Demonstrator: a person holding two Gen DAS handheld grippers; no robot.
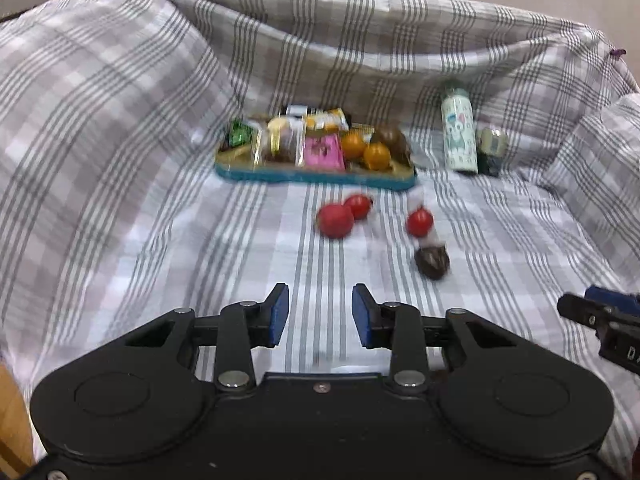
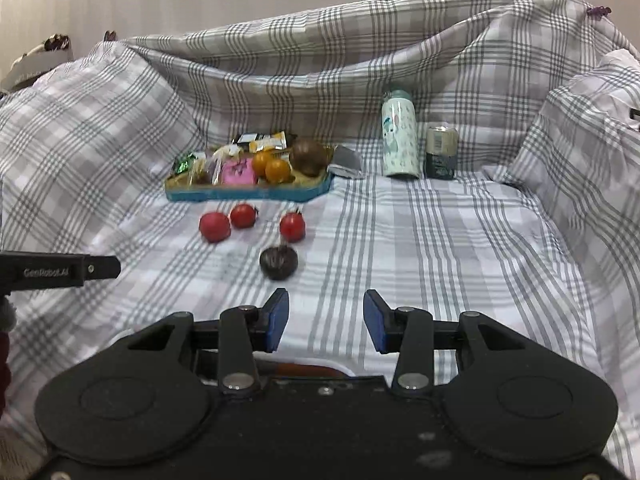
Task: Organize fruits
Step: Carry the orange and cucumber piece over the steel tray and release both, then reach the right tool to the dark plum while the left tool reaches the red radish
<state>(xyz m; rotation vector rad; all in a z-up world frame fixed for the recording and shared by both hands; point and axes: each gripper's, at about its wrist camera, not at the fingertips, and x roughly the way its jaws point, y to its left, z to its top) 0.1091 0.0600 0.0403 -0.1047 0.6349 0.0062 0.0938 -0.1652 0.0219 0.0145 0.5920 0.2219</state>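
1. Left tool (image 1: 320, 316) hangs over the plaid cloth (image 1: 120, 184) with its blue pads spread apart and nothing between them. In the right wrist view its black body pokes in at the far left edge.
2. Ahead of it sit two red fruits (image 1: 335, 220) (image 1: 359, 205), touching or almost, hard to say with the blur.
3. Further ahead is the teal tray (image 1: 312, 176), with snack packets on its left part and two orange fruits (image 1: 353, 145) (image 1: 377, 156) plus a brown round fruit (image 1: 389, 134) on its right part.
4. Ahead and a bit right, a third red fruit (image 1: 419, 222) sits alone, with a dark brown fruit (image 1: 432, 262) just nearer, closest of all to the tools.
5. Right tool (image 2: 325, 316) is also wide open and empty, and the dark brown fruit is just ahead-left of its fingertips.
6. Far ahead-right of it, a white patterned bottle (image 2: 401, 136) stands upright with a small can (image 2: 441, 151) just beside it.
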